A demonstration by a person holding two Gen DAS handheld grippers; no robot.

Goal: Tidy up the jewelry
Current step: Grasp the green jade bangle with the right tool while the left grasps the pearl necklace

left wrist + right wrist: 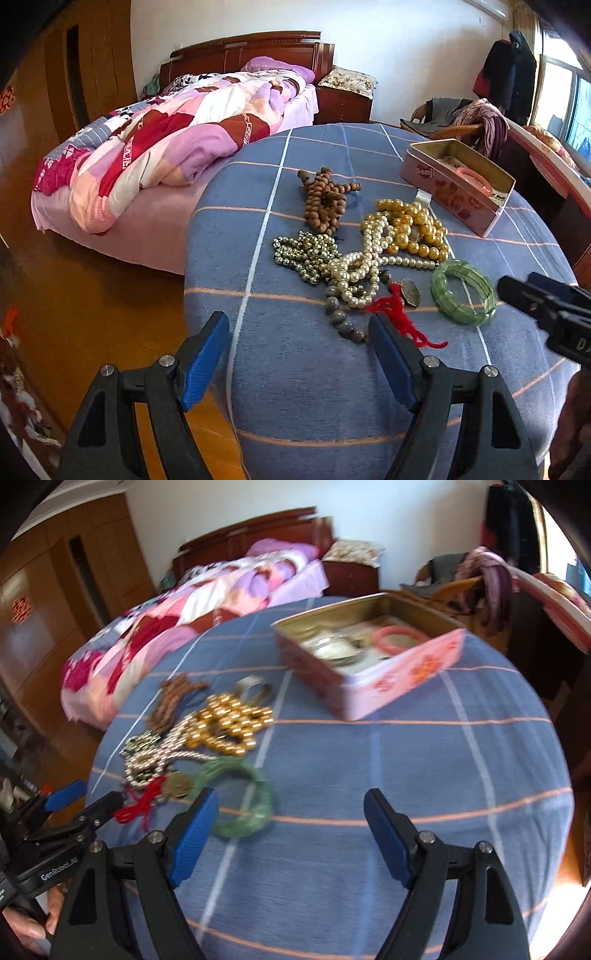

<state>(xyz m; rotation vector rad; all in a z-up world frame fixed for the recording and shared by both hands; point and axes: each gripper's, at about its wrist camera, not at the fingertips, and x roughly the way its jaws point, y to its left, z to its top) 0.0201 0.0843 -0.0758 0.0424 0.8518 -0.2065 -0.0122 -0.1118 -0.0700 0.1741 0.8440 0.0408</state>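
The left claw (299, 354) hovers with its jaws wide apart and nothing between them, low over the near edge of the desk (295, 406) — a round top under a blue checked cloth — likely lined up for the heap just ahead. That heap sits in 1 loose cluster on the left half of the desk: brown wooden beads (325, 199) farthest back, a dark metallic strand (303, 254) on the left, white pearls (354, 269) tangled through the middle, gold beads (413, 229) to the right, and a red tassel (399, 314) with a small pendant nearest. Just right of the tangle, apart from it, lies the green bangle (463, 291), so it looks the easiest piece to lift cleanly. The right claw (291, 834) is also spread and empty, its left finger just beside the bangle. Farther right and back stands the open pink tin (454, 188), already holding a pink bangle (476, 179) — evidently where the jewelry goes. Its side reads roughly "Benji"; the left claw's body reads "GenRobot.AI".
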